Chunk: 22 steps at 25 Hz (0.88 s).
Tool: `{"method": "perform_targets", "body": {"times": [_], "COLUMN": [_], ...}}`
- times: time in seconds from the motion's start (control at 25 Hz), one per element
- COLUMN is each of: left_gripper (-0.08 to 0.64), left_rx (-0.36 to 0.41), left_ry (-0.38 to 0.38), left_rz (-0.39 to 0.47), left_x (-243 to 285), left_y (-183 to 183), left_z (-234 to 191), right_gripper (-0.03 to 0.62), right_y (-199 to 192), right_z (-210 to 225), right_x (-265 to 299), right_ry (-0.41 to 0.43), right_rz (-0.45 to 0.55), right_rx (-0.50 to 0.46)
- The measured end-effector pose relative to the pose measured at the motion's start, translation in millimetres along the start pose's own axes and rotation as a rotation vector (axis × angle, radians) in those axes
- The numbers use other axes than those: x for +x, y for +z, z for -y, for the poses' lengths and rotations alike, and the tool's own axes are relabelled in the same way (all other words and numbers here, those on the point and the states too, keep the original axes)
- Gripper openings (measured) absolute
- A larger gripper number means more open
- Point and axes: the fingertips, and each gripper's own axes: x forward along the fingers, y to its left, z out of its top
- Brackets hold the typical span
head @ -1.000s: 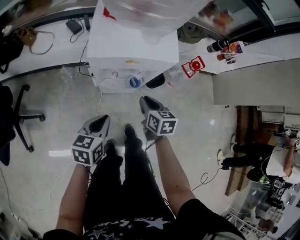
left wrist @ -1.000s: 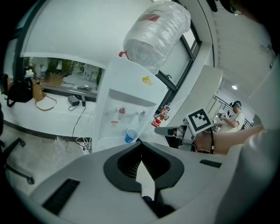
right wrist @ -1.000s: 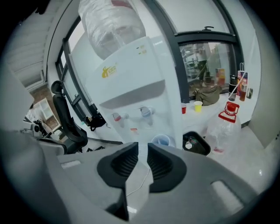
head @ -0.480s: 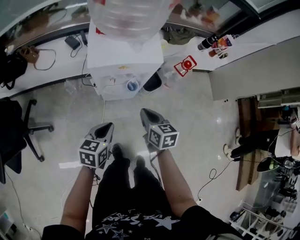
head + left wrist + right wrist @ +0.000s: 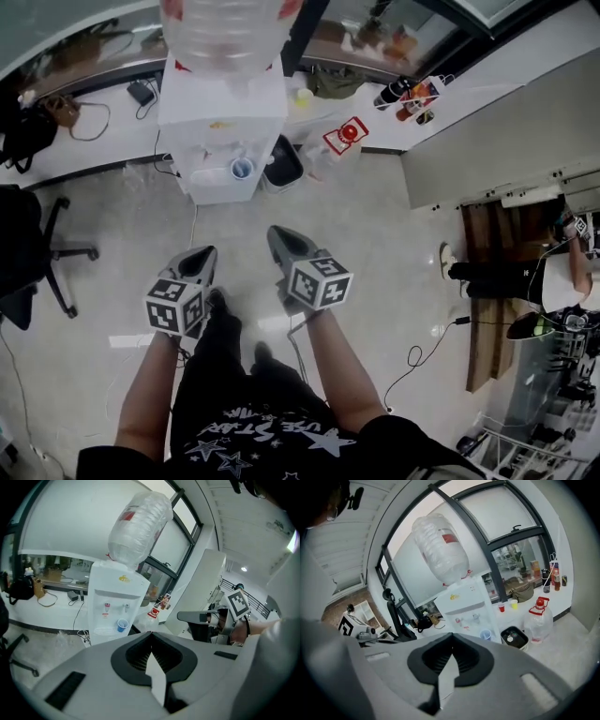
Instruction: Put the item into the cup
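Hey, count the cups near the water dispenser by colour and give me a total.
Blue cup: 1
Red cup: 1
Yellow cup: 1
Total: 3

- A pale, glossy floor is seen throughout.
- A white water dispenser is set against a low white ledge.
- A black office chair is seen nearby.
- Dark-framed windows are seen behind.
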Motion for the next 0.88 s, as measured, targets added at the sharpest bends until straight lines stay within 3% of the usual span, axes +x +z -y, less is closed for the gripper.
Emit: {"method": "perform_targets", "body": {"times": [0.44, 0.88], "left_gripper": [0.005, 0.005], "left_rx": [0.038, 0.047], "left_ry": [0.018, 0.029], "left_rz": [0.053, 0.119], "left_x": [-43.2, -91.2], "left_y": [-30.1, -72.0], "left_z": [100.6, 187.9], "right_gripper": [0.000, 0.000], "right_y": [-10.8, -50.4], "right_z": [-13.6, -37.1], "right_x": [-114.5, -220.9], "right_ry": [0.040, 0.092], "right_rz": [0.053, 0.060], "right_rx": [-0.044, -0.079]}}
